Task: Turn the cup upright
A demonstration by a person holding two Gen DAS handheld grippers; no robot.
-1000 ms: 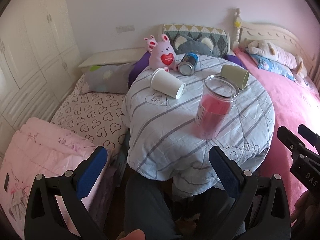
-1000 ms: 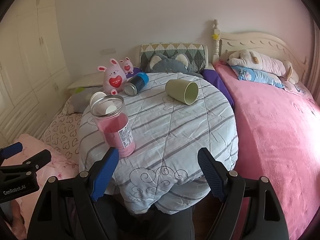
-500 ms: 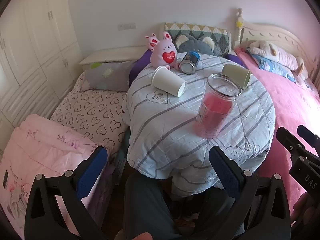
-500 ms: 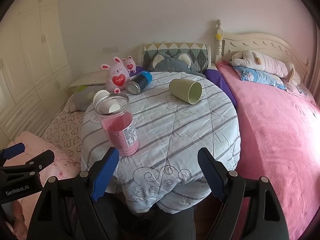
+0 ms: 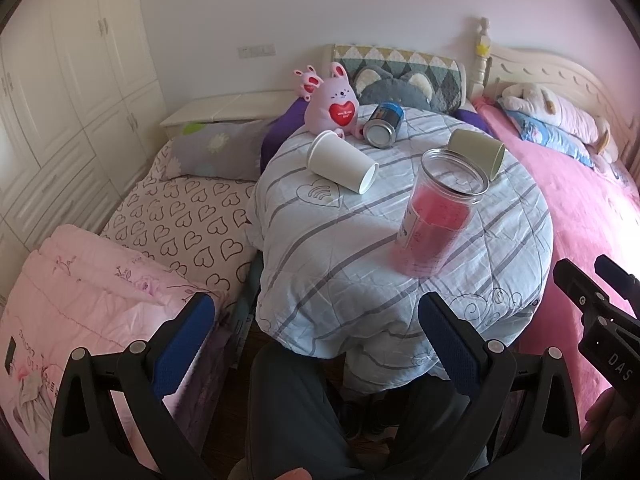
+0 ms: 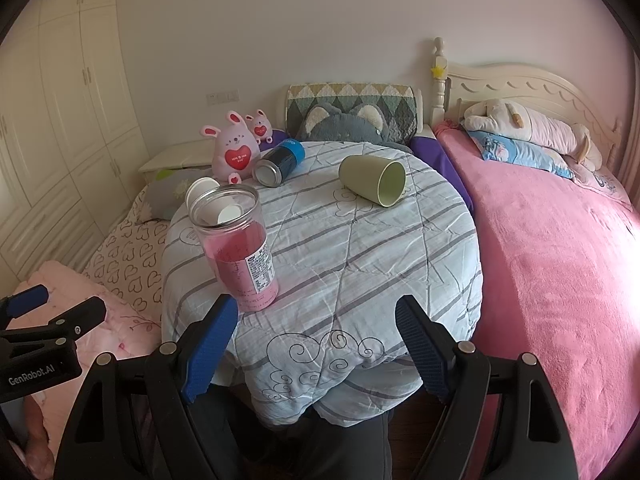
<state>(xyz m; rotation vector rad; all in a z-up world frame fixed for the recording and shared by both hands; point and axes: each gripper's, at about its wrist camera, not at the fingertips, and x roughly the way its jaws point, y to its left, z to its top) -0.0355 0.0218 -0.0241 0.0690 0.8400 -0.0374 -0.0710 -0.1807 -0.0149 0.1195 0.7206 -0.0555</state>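
- Left wrist view: the left gripper (image 5: 316,330) is seen with its blue-padded fingers (image 5: 182,342) spread wide apart, nothing between them, held low before the near edge of the round table (image 5: 360,312).
- The white cup (image 5: 342,161) is seen lying on its side on the far left part of the table, mouth turned toward the near right, well apart from both grippers.
- The green cup (image 6: 373,179) is seen lying on its side on the far right part of the table, mouth turned toward the near right, also well apart from the grippers.
- Right wrist view: the right gripper (image 6: 318,346) is shown with its fingers likewise spread wide and nothing between them, held at the table's near edge.
- A clear jar (image 6: 236,248) with pink contents and no lid is seen standing upright near the table's front left, just beyond the right gripper's left finger.
- A can (image 6: 280,162) is seen lying on its side at the back, beside a pink bunny toy (image 6: 234,151).
- The table is covered by a pale blue quilt (image 6: 360,264) with grey stripes.
- A bed with a pink blanket (image 6: 560,264) is seen to the right, with a plush toy (image 6: 528,124) on it near the cream headboard.
- A heart-patterned sheet (image 5: 188,220) and a folded pink quilt (image 5: 92,292) are seen to the left, with a white wardrobe (image 5: 68,80) along the left wall.
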